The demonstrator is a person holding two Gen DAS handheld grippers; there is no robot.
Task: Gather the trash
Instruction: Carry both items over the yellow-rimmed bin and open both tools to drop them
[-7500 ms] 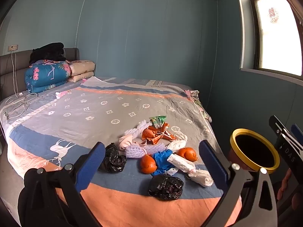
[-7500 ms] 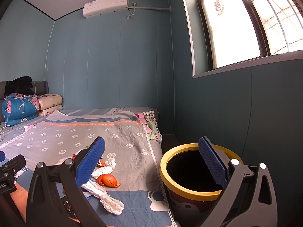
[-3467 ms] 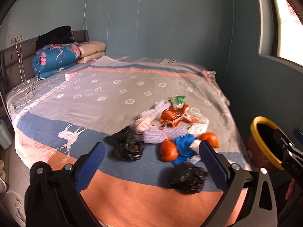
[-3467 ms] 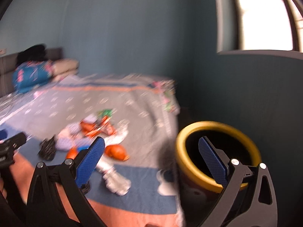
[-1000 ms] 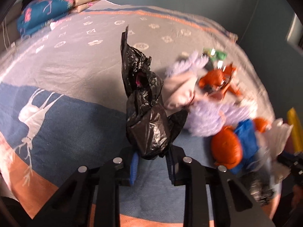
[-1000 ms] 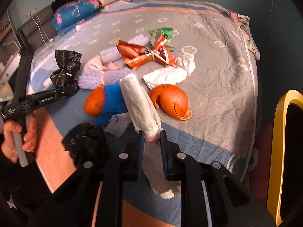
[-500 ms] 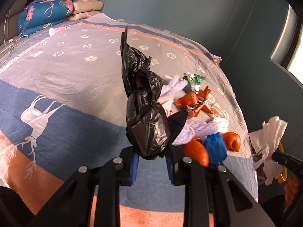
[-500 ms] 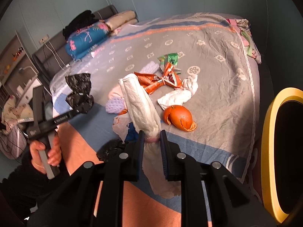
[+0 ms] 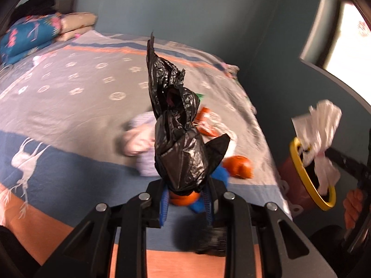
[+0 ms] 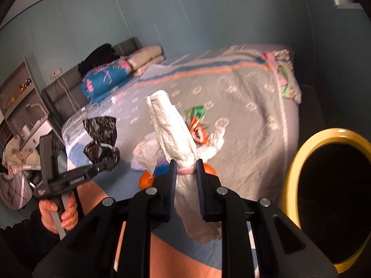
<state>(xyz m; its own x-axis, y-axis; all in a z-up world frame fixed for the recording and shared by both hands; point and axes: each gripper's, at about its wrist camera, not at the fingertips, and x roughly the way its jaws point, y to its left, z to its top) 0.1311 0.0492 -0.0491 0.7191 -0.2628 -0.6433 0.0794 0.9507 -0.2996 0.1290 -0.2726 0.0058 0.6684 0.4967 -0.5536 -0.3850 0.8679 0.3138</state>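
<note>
My left gripper point(image 9: 185, 193) is shut on a crumpled black plastic bag point(image 9: 183, 148), held up above the bed point(image 9: 69, 106). The right gripper point(image 10: 185, 173) is shut on a white rolled pad with a pink band point(image 10: 174, 134), lifted clear of the bed. In the right wrist view the left gripper point(image 10: 104, 155) and its black bag point(image 10: 99, 127) appear at the left, gripped by a hand point(image 10: 58, 210). The yellow-rimmed bin point(image 10: 292, 173) stands beside the bed, to the right of the pad. The bin point(image 9: 301, 169) shows behind the white pad point(image 9: 322, 125) in the left wrist view.
More trash lies on the bed: an orange peel point(image 9: 238, 166), an orange wrapper point(image 9: 206, 125), a blue scrap point(image 9: 220, 173), pale lilac wads point(image 9: 139, 139) and a blurred black bag point(image 9: 201, 236). Folded bedding point(image 9: 30, 34) is at the headboard. A shelf point(image 10: 20, 97) stands at the left.
Both grippers have risen off the bed with their loads and tilted up. The trash pile has dropped lower in both views, and the bin's opening fills more of the right wrist view.
</note>
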